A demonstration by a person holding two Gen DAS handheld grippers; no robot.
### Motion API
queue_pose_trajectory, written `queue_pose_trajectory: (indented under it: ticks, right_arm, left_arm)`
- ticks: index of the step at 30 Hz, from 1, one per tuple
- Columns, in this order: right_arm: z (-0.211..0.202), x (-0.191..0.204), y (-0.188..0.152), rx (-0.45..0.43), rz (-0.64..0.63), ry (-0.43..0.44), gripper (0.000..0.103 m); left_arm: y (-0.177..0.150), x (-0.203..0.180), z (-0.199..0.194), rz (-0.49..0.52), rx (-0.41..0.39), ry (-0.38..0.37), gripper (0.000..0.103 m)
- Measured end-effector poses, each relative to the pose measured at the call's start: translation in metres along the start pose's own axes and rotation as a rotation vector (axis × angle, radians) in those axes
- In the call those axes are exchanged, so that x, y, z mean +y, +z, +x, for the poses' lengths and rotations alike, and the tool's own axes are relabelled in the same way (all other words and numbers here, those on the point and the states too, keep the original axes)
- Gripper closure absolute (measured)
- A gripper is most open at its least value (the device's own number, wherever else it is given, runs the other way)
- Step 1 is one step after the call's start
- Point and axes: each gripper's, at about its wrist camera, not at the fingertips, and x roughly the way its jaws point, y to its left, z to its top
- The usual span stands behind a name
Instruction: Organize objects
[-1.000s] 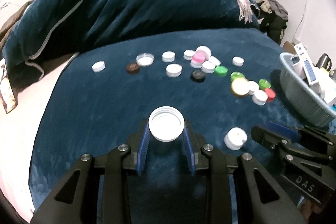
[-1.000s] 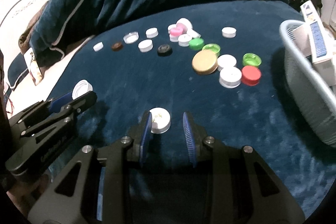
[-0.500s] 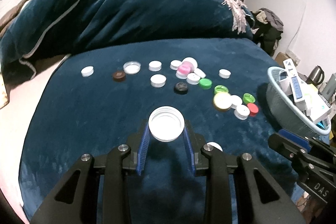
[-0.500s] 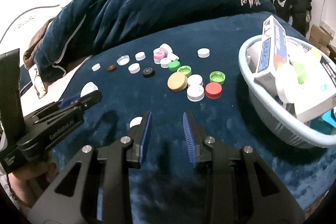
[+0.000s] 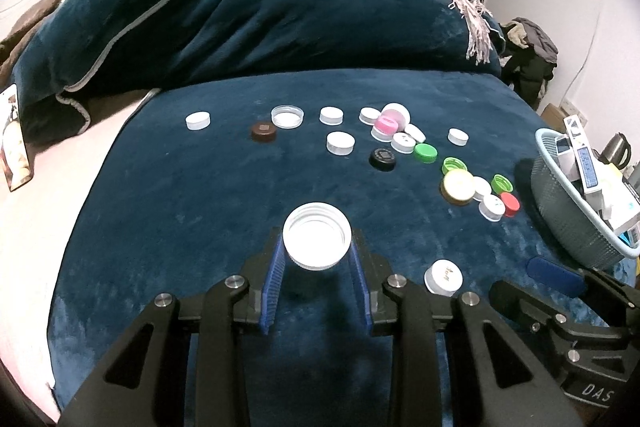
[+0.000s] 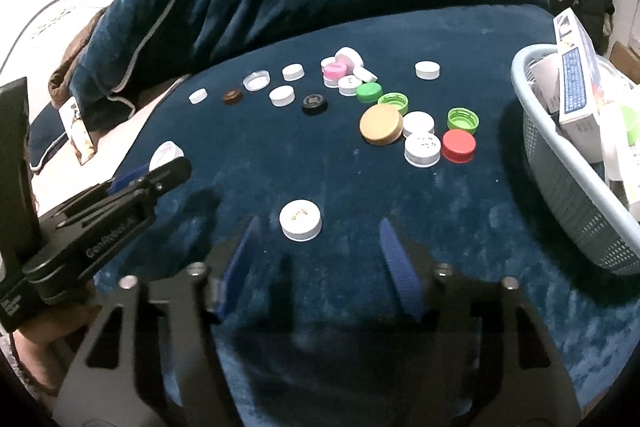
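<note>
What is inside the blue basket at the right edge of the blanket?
The basket holds a blue-and-white carton, other white boxes and containers, one with a green part. Its wall hides whatever lies lower down.

Right gripper (image 6: pixel 316 255) fingers smeared by motion blur, basket (image 6: pixel 560 183) to its right cut off by frame edge, its packed contents partly hidden behind rim, print on white cap (image 6: pixel 300 220) just ahead unreadable

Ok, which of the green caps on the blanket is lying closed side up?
The green cap right beside the pink-and-white pile. Its flat solid top faces up, while the other two green ones, by the gold lid and behind the red cap, show hollow insides.
</note>
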Motion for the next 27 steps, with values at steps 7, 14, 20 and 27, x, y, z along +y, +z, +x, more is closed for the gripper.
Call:
queue_pose_trajectory:
  ticks: [7,14,20,27]
  right_arm:
    - [0.011,0.006,0.000,0.037,-0.008,0.009,0.032]
    - [0.033,0.014,0.000,0.086,-0.029,0.013,0.032]
    - [0.051,0.020,0.001,0.115,-0.043,-0.016,0.032]
    - [0.047,0.015,0.001,0.103,-0.033,0.028,0.072]
  left_arm:
    - [0.001,0.008,-0.001,-0.020,-0.006,0.007,0.071]
    - [-0.002,0.031,0.002,-0.071,0.001,0.039,0.071]
    - [-0.007,0.046,0.007,-0.092,0.014,0.062,0.071]
    - [-0.006,0.048,0.008,-0.103,0.014,0.061,0.071]
